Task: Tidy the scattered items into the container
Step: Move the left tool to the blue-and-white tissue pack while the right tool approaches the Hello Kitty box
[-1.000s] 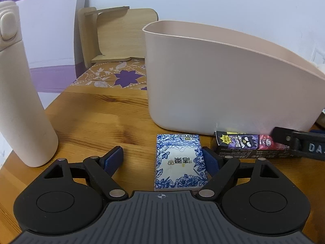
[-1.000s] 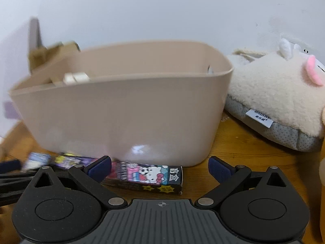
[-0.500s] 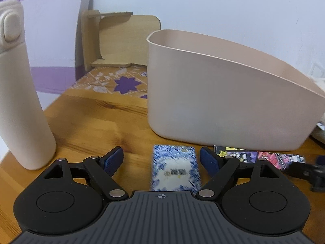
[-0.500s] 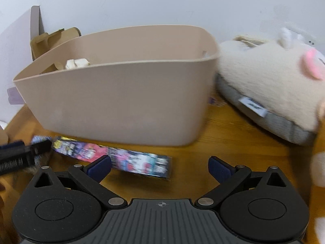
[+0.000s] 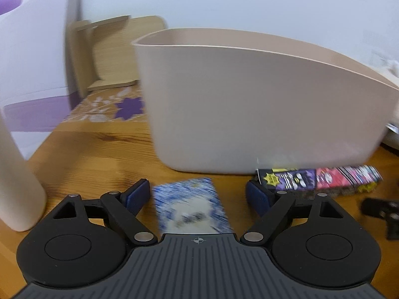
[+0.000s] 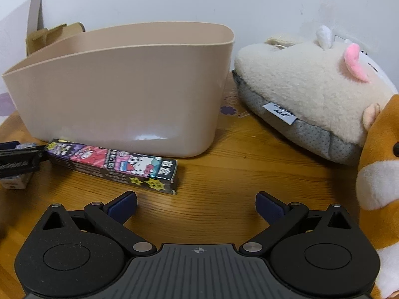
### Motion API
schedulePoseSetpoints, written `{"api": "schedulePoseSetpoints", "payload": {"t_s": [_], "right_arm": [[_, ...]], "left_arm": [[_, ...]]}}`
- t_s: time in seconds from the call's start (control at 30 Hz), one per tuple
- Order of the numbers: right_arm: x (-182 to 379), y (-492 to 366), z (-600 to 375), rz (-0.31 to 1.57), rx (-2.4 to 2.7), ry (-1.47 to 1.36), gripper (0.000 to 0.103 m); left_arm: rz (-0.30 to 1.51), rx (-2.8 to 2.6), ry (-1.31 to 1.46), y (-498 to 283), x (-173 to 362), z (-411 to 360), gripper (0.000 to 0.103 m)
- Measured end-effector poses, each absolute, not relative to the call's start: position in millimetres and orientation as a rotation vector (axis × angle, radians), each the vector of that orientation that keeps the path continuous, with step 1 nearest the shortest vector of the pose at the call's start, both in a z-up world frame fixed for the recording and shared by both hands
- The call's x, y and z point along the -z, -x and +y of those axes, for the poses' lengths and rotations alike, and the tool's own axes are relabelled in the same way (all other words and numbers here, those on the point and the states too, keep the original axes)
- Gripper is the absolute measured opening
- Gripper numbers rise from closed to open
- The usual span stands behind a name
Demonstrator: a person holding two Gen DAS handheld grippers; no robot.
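- Beige container (image 6: 119, 94) sits on the wooden table (image 6: 224, 179); nothing shows inside.
- Blue-patterned packet (image 5: 190, 206) and long cartoon box (image 6: 112, 165) lie just before it, unpicked.
- Left gripper (image 5: 198, 195) spread around the packet; right gripper (image 6: 195, 204) spread, empty.

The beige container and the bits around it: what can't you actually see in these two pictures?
- Container contents: both views, its tall wall hides the inside.
- Blue patterned packet: left view, print lost to motion blur, near end under the left tool.
- Cream bottle: left view, top cut off by the frame edge.
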State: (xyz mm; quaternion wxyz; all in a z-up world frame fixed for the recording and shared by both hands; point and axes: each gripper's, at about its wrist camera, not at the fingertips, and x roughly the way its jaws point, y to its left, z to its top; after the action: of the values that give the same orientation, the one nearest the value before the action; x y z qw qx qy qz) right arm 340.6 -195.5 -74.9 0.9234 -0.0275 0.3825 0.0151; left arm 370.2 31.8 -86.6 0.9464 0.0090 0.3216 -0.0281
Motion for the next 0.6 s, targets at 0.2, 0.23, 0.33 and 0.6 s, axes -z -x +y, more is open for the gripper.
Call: {"api": "schedulePoseSetpoints", "payload": {"t_s": [0.2,0.23,0.33,0.6], "right_arm": [[75.0,-332.6,-207.2,0.790,-0.021,0.046,0.103],[74.4,-330.4,-209.8,0.791,-0.011,0.045,0.103],[71.4,-323.9,-221.2,0.788,0.008,0.012,0.103],[58.4,-327.5,-225.3,0.746,0.002,-0.054,0.103]], "left_arm": [[0.660,0.194,-0.048,-350.5,86.5,7.2,0.085],[0.661,0.222,-0.052,-346.4,86.4,2.9,0.085],[0.654,0.262,-0.077,-337.0,85.6,-7.7,0.085],[0.658,0.135,0.039,-347.3,85.0,17.2,0.085]]}}
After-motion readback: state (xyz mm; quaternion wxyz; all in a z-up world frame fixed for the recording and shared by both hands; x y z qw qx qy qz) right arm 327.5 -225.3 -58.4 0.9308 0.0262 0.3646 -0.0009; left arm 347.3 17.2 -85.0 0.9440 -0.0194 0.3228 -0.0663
